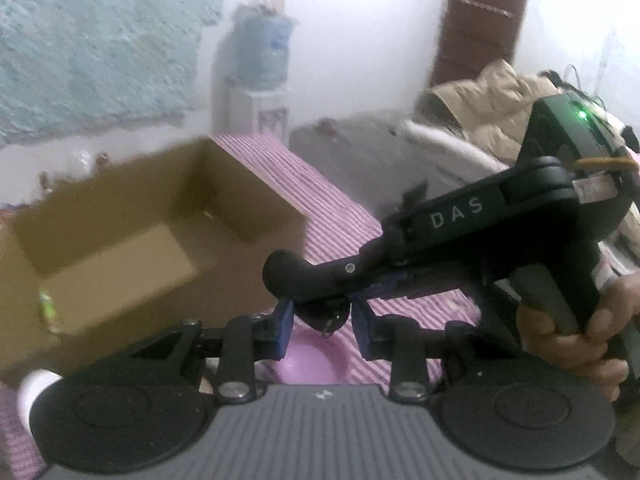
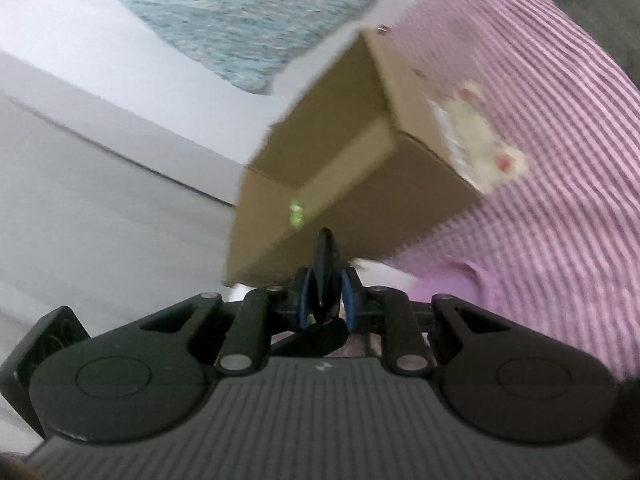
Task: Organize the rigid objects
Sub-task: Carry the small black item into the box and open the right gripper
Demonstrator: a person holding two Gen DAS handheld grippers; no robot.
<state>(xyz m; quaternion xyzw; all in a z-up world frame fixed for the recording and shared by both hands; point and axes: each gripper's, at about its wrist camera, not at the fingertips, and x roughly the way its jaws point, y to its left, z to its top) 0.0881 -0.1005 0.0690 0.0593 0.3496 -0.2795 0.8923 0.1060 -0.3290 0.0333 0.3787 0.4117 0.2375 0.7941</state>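
- The left gripper (image 1: 322,322) points down at a slant over a bed, its blue-padded jaws drawn in on a black curved object (image 1: 316,276) held between them.
- The black object is smooth, matte plastic with a rounded end sticking out to the left; what it is cannot be told.
- The right gripper (image 1: 404,276) comes in from the right side of the left view and clamps the other end of the same black object.
- A hand (image 1: 576,332) wraps around the right gripper's grey handle, fingers curled tight; a green light glows on top of that tool.
- In the right wrist view, the right gripper (image 2: 326,300) has its blue pads nearly together, pinching a thin black part (image 2: 326,264) that stands up between them.
- An open cardboard box (image 1: 132,236) sits on the bed just beyond both tools, plain brown, with stiff, straight walls.
- A torn white label (image 2: 476,140) with red marks sticks to one outer wall of the box.
- The bed cover (image 1: 332,208) is ribbed cloth in pink and white stripes.
- A smooth lilac plastic bowl (image 1: 312,364) lies on the cover directly under the left gripper.
- A white cup (image 1: 34,392) shows at the lower left edge.
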